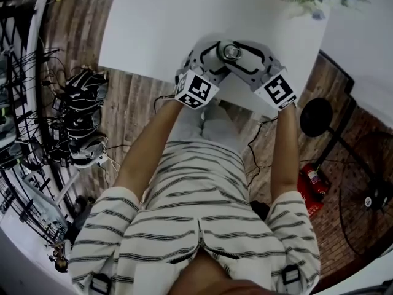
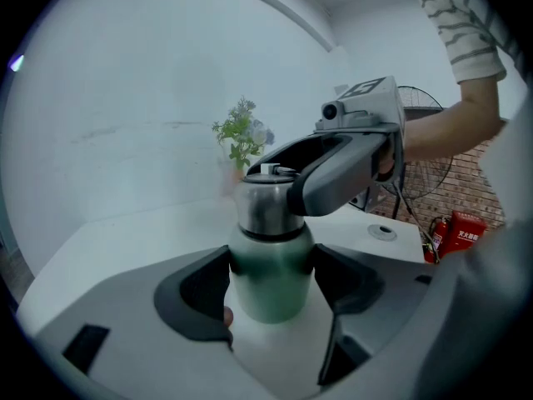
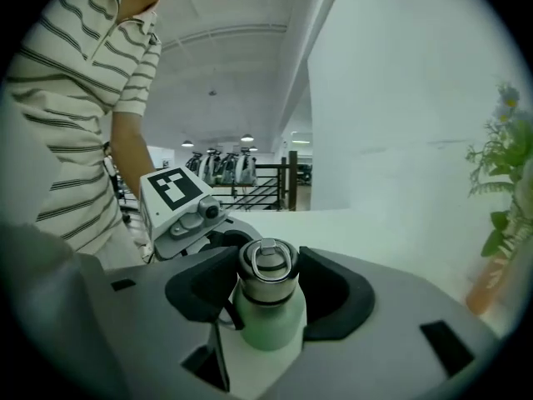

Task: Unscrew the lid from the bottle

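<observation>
Bottle (image 2: pixel 271 265) on table (image 1: pixel 153 23), plant (image 2: pixel 241 136) behind

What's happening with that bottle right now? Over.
Status: left gripper clamped on bottle body. Then right gripper closed round lid, lid not yet off. Only flowers nearby, well behind.

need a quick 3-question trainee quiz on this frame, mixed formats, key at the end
1. True or false: the left claw clamps the bottle by its green body.
2. The right claw is closed on: A) the steel lid, B) the plant, C) nothing.
3. Fill in (on/off): the lid sits ___ the bottle.
Key: 1 true; 2 A; 3 on.
</observation>
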{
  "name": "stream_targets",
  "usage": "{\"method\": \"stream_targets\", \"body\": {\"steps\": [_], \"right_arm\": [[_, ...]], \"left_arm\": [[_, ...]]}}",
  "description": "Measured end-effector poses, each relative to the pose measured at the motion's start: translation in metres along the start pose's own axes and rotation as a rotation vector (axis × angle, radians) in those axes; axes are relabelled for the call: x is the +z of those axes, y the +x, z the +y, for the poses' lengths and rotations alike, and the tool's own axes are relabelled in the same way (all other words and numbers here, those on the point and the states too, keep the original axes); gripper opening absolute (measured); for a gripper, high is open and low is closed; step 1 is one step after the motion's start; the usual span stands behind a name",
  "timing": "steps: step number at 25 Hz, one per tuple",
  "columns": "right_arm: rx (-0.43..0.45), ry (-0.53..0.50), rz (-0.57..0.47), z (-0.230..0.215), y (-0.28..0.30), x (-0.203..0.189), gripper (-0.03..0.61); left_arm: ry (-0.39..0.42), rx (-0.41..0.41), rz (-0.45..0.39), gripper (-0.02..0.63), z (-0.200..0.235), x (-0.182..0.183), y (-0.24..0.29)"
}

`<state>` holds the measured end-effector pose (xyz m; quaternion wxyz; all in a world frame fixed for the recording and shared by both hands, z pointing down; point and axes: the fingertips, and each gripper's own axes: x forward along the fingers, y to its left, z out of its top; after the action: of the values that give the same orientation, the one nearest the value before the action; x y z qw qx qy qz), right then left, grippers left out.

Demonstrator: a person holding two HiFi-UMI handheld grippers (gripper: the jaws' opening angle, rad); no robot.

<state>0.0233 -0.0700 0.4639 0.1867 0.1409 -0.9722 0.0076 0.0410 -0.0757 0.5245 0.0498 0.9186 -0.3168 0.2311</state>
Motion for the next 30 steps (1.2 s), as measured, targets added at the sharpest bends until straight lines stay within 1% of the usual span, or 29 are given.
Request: {"method": "stream_targets", "body": {"steps": [5,8,10,13,17,19,22,23,24,26,28,30], "right_arm": [[0.187,-0.078,0.059,0.002,0.000,-0.001,0.240],[0.264,-0.104,0.090,0.003,0.000,-0.001,0.241],[0.291,-0.112,0.103,0.003,0.000,-0.001,0.240],[0.306,-0.115,0.104,0.003,-0.001,-0.002,0.241],[0.290,-0.090,0.092,0.002,0.000,-0.002,0.242],[0.255,-0.052,0.071,0.002,0.000,0.000,0.249],[0.146,-0.003,-0.010,-0.004,-0.007,0.010,0.318],[0.089,0.006,-0.037,-0.007,-0.010,0.013,0.333],[0.021,0.011,-0.053,-0.010,-0.013,0.014,0.334],[-0.132,0.035,-0.065,-0.014,-0.016,0.013,0.336],[-0.272,0.118,-0.090,-0.013,-0.018,0.009,0.336],[-0.370,0.215,-0.109,-0.008,-0.017,0.004,0.334]], "left_arm": [[0.004,-0.004,0.006,0.316,0.001,0.000,-0.001],[0.006,-0.005,0.002,0.316,0.001,0.002,-0.001],[0.006,-0.005,0.004,0.316,0.000,0.001,-0.001],[0.006,-0.004,0.005,0.316,0.000,0.001,0.000],[0.007,-0.003,0.004,0.316,0.001,0.000,0.000],[0.006,-0.004,0.005,0.316,0.000,0.000,-0.001],[0.004,-0.002,0.006,0.316,0.000,0.001,-0.001],[0.004,-0.001,0.006,0.316,0.000,0.001,0.000],[0.004,-0.001,0.006,0.316,0.000,0.001,0.000],[0.004,0.000,0.007,0.316,0.000,0.000,0.001],[0.004,0.002,0.008,0.316,0.000,0.000,0.001],[0.005,0.004,0.009,0.316,0.000,-0.001,0.001]]}}
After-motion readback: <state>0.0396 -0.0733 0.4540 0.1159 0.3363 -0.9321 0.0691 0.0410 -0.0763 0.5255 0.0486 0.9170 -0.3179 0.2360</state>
